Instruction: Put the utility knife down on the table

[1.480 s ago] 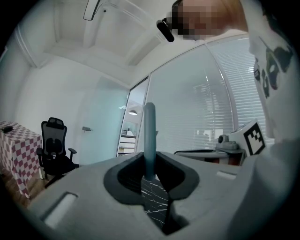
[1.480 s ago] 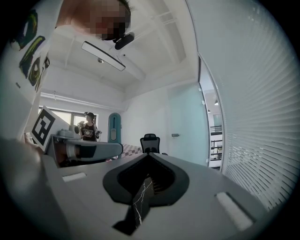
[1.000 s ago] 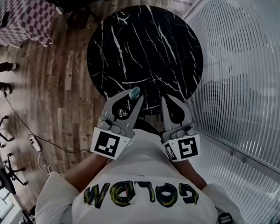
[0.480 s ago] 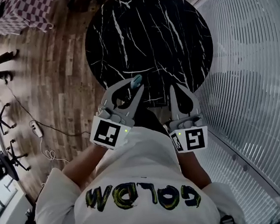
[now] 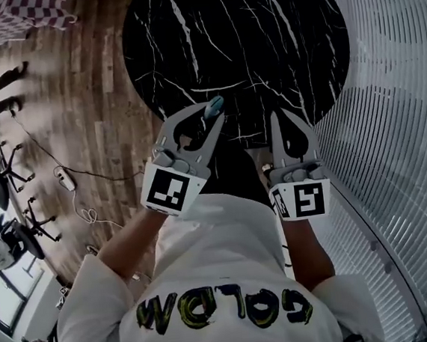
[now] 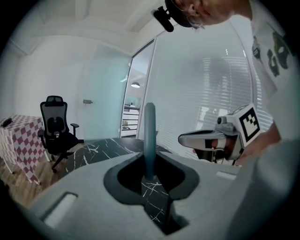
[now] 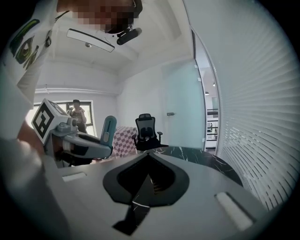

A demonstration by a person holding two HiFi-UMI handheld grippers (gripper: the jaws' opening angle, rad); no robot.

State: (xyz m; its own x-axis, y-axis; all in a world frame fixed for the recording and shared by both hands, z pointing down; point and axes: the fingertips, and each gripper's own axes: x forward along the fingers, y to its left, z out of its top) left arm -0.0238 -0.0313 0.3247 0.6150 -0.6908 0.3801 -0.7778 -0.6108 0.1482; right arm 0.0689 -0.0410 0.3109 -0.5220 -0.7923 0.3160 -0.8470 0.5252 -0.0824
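The teal utility knife (image 5: 213,106) is pinched upright at the tips of my left gripper (image 5: 210,120), just over the near edge of the round black marble table (image 5: 246,43). In the left gripper view the knife (image 6: 149,131) rises straight out of the left gripper (image 6: 149,161), whose jaws are shut on its lower end. My right gripper (image 5: 283,116) hovers beside it to the right, shut with nothing in it, also over the table's near rim. The right gripper view shows the right gripper (image 7: 148,154) closed and the knife (image 7: 108,129) off to the left.
A wall of white blinds (image 5: 395,111) runs close along the right. A black office chair (image 6: 56,129) and a checkered cloth (image 5: 26,15) stand beyond the table. A cable with a power strip (image 5: 68,180) lies on the wood floor at left. A person (image 7: 77,112) stands far off.
Both grippers have sunk toward the table's near edge, and the table now fills more of the head view. The left gripper still grips the knife; the right stays shut.
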